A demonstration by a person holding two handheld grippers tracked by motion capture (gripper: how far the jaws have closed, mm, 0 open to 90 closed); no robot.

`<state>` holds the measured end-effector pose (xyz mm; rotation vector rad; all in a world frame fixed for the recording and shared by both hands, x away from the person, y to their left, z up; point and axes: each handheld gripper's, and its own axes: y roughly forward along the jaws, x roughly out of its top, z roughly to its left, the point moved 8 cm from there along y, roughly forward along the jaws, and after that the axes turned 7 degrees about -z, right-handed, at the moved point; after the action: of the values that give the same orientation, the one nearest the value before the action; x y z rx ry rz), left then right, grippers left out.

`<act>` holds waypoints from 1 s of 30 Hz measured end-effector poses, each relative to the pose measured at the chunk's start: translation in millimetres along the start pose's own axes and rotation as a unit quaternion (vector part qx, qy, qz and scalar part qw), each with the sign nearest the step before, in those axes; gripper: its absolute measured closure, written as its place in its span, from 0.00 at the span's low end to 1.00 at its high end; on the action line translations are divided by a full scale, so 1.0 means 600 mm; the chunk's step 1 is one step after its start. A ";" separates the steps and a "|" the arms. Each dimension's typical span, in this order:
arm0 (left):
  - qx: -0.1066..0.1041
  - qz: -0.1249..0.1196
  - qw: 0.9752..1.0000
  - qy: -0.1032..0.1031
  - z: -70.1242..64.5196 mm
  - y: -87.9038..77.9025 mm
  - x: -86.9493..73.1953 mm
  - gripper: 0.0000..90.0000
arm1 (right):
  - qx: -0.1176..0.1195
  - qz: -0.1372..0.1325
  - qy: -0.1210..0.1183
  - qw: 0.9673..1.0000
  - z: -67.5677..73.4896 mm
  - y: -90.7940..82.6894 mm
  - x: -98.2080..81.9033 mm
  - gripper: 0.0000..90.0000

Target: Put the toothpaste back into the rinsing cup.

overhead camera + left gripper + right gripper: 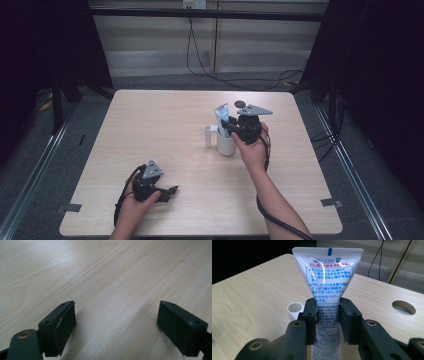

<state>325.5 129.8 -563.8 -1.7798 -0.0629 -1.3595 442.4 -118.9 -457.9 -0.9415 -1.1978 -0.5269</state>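
Right now the biggest thing is the wooden table (150, 130), and every place below is told from the white cup (225, 142) that stands near the table's middle, a bit toward the far right. At the cup, the right gripper (327, 322) has its two black jaws squeezed tight on a white tube (328, 277) with blue and red writing, most likely toothpaste. The tube stands up straight with its flat end on top, and its lower part seems to go down into the cup. Far from the cup, near the front edge of the table, the left gripper (116, 322) rests low over bare wood with its jaws wide apart and nothing between them. What could go wrong? The tube is soft, so a hard squeeze could bend it or push paste out. The cup is light and nobody holds it, so a sideways pull on the tube could tip it over. The small round holder (295, 310) on the cup's side could get bumped too. The high view shows both hands and how far they are from each other. The right gripper view shows the writing on the tube and the tight grip, and a round hole (403, 307) in the table past the cup. The left gripper view shows plainly that the left jaws are empty.
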 end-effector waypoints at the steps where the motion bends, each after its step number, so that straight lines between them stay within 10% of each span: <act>1: 0.000 0.000 1.000 0.000 0.000 0.000 0.000 0.17 | 0.000 0.000 0.000 1.000 0.000 -0.001 -0.002 0.76; 27: 0.000 0.000 1.000 0.000 0.000 0.000 0.000 0.17 | 0.003 0.027 -0.001 1.000 -0.004 -0.014 -0.029 0.74; 30: 0.000 0.000 1.000 0.000 0.000 0.000 0.000 0.17 | 0.013 -0.006 0.019 1.000 -0.004 -0.023 -0.013 0.81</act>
<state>325.5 129.8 -563.8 -1.7799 -0.0629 -1.3596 430.5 -129.5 -461.0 -0.8992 -1.1750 -0.5346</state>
